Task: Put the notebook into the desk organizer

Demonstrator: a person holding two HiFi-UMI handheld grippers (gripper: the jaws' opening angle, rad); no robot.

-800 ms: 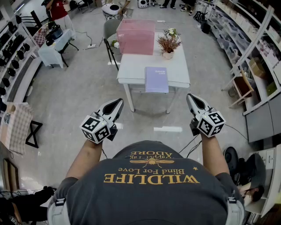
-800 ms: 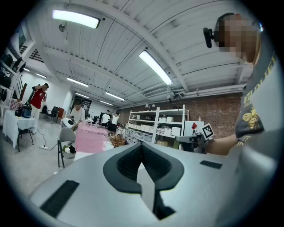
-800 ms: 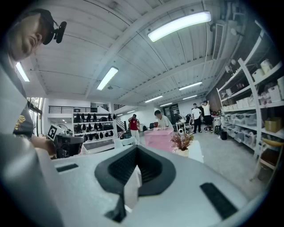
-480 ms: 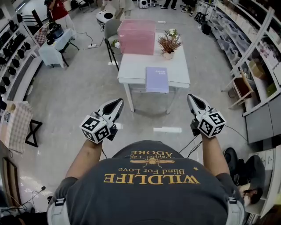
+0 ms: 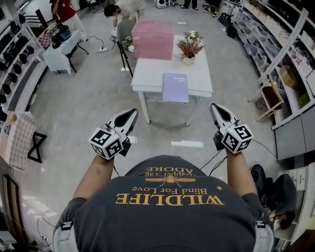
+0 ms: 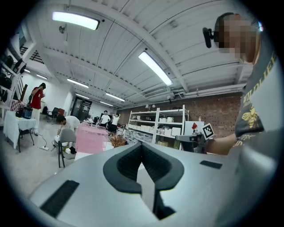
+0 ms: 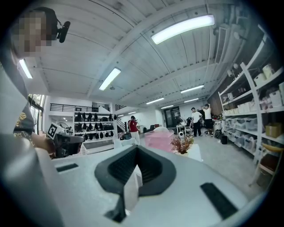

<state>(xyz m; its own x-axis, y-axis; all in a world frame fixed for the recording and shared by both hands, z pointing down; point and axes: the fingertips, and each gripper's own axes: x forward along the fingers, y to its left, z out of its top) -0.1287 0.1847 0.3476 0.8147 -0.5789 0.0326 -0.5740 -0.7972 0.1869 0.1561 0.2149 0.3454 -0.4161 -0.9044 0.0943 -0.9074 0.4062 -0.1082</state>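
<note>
Ahead of both grippers, well apart from them across open floor, the notebook lies flat on the near end of a white table. It sits forward of the gap between my two tools, a little nearer the right one's line. Nothing of the task is done yet, as I judge it: the notebook is untouched, and the walk up to the table, the pick-up and the drop all remain.

My left gripper has its jaws pressed together with nothing between them. The right gripper is the same, closed tight and empty. Both are held level and point towards the table.

Beyond the notebook, at the table's far end, stands a pink translucent box that I take for the desk organizer. It lies more on the left gripper's line. A potted plant stands just beside it, on the right gripper's side, and I would expect it to crowd any reach from that side.

Past the table's far left corner is a chair, with a person bent over behind it, both well clear of my path. Shelving runs along the room out to the right of the right gripper. Between the grippers and the table I see nothing in the way.
</note>
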